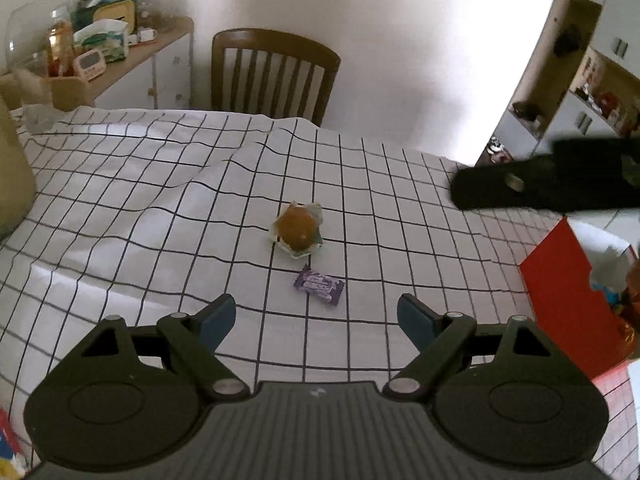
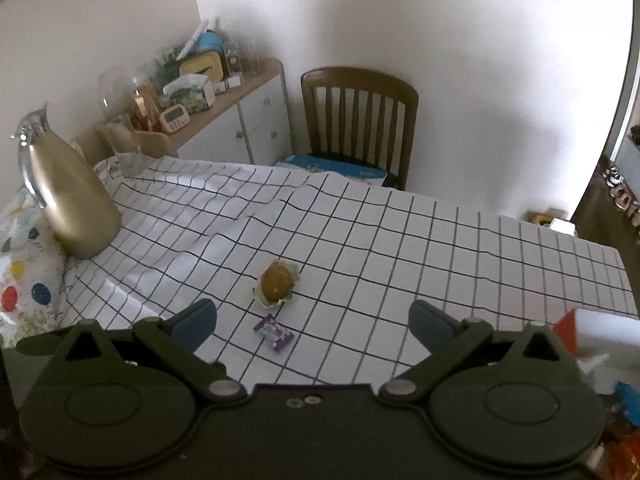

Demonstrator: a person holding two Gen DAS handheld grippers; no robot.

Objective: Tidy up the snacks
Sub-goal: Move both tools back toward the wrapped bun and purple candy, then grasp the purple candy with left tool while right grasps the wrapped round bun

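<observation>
On the worktop (image 1: 120, 184), in the left wrist view, a wrapped bun (image 1: 297, 229) is lying near the middle of the checked cloth, and a small purple candy (image 1: 319, 283) is lying just beside it, on the near side. The left claw (image 1: 316, 318) is hanging above the cloth with its jaws standing wide and nothing between them; the candy is sitting just ahead of the gap. A red box (image 1: 560, 308) is standing at the right edge, with other packets showing inside it.

In the right wrist view, the right claw (image 2: 313, 322) is also standing wide and empty. The bun (image 2: 276, 282) and the candy (image 2: 274, 333) are lying ahead of it, toward its left finger, not touching each other.

I am judging that the bun is light and soft, so it is asking for a gentle grip across its sides, over the crinkly wrapper. The candy is looking light, flat and a little slippery; taking it across its short width is seeming safest.
</observation>
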